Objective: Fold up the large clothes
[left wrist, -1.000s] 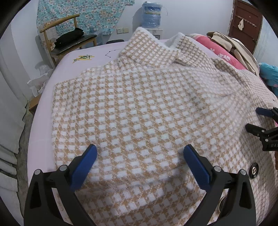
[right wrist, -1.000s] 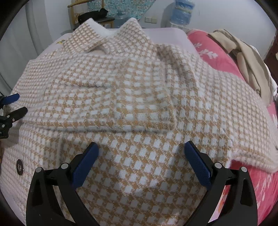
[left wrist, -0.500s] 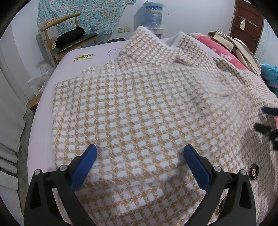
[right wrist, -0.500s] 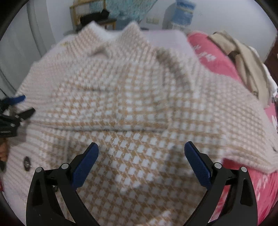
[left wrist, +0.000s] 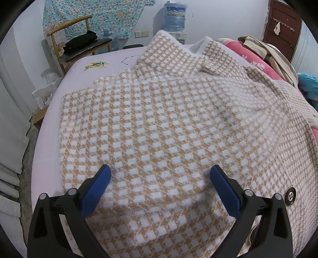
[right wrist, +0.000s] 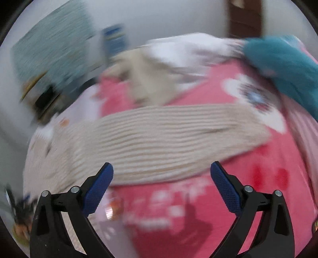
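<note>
Stretching sideways across the pink blanket [right wrist: 228, 198], the coat's sleeve [right wrist: 159, 139] lies just ahead of the right gripper [right wrist: 162, 174], whose fingers are wide apart; the left gripper [left wrist: 160, 177], fingers apart too, hangs over the checked coat [left wrist: 159, 123].

Tan-and-white checked fuzzy coat [left wrist: 163, 127] lies spread flat on bed, collar at far end, one sleeve trailing right.

Motion blur smears the checked coat [right wrist: 159, 142] in the right wrist view.

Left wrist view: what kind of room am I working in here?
Likely a bedroom at home: the checked coat lies on a bed, with a wooden chair and water dispenser beyond.
</note>
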`<state>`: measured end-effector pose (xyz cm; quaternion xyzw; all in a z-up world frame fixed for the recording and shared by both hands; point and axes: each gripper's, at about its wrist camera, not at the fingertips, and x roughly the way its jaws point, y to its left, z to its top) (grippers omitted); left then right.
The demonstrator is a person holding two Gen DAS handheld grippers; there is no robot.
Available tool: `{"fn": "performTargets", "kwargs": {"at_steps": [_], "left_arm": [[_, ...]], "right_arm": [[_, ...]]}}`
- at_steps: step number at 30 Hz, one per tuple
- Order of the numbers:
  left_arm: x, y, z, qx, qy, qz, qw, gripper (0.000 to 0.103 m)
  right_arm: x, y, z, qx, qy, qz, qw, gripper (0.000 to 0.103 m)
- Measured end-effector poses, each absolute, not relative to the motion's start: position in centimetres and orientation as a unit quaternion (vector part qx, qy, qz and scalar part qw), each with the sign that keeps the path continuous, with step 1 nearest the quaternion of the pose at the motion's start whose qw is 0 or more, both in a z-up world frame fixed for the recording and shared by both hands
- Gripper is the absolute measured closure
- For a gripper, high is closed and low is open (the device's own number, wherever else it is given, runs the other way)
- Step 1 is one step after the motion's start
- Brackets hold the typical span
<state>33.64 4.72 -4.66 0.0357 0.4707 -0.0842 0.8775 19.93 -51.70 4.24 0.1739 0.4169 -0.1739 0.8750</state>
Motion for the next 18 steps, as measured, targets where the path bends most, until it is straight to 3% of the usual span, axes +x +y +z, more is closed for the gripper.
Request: {"fn": "performTargets", "kwargs": {"at_steps": [8,12,18], "left_arm": [[33.7,4.8,-4.7,0.035,0.468,-0.083,0.879,0.005],[33.6,4.7,-4.6,0.036,0.469,-0.082,0.879,0.005],[33.8,4.7,-4.6,0.036,0.471,-0.079,0.878,0.005]], "right_arm": [[17.0,-64.2,0.3,0.349,0.401,-0.275,0.801,0.03],[17.2,-65.9,-1.0,0.376,0.387,-0.295,0.788,0.035],[18.3,-67.5,-3.6,0.418,0.375,-0.302,0.77,0.049]]}}
